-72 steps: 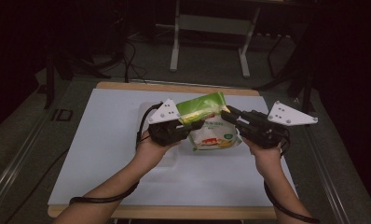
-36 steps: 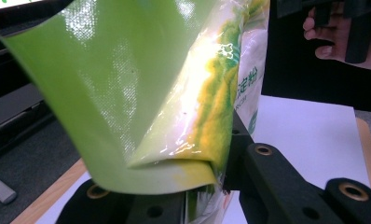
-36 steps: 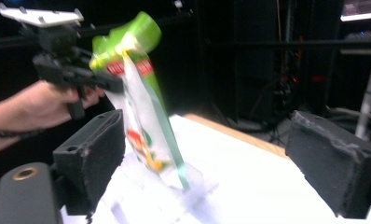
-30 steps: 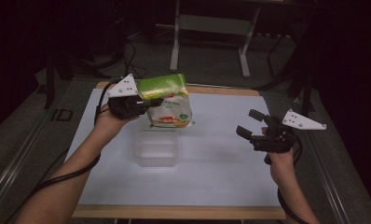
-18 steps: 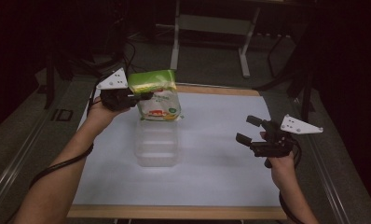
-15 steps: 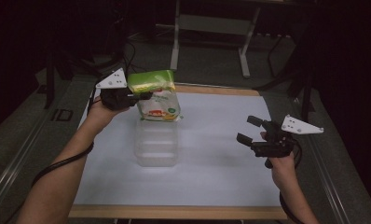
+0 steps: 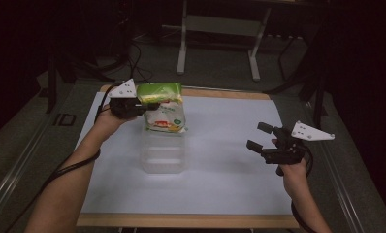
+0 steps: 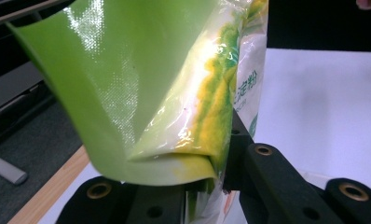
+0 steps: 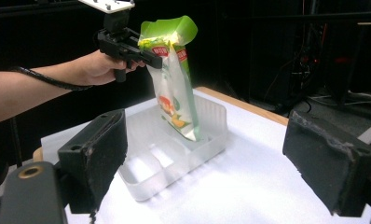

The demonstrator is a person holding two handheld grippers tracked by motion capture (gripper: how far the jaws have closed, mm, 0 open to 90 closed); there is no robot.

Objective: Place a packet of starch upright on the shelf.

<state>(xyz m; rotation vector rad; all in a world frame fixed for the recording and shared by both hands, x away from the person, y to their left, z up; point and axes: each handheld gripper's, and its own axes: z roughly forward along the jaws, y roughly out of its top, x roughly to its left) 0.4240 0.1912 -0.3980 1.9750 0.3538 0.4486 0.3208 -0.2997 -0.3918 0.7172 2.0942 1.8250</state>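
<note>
A green and white snack bag (image 7: 163, 108) hangs upright from its green top edge, where my left gripper (image 7: 143, 103) is shut on it. The bag's (image 9: 175, 88) lower end dips toward the far end of a clear plastic tray (image 7: 163, 154) on the white table. Close up, the glossy green bag top (image 8: 141, 88) is pinched between my left jaws. My right gripper (image 7: 258, 137) is open, held above the right side of the table with nothing between its pads (image 9: 97, 151). Across the table my left gripper (image 9: 148, 53) holds the bag high.
The white table cover (image 7: 220, 174) has a wooden rim (image 7: 186, 221) at front and back. The clear tray (image 9: 174, 154) has a divider and two compartments. A metal stand's legs (image 7: 217, 43) rise on the dark floor beyond the table.
My right gripper let go of the bag and moved to the right, open. My left gripper carried the bag up and toward the far left, then settled over the tray's far end.
</note>
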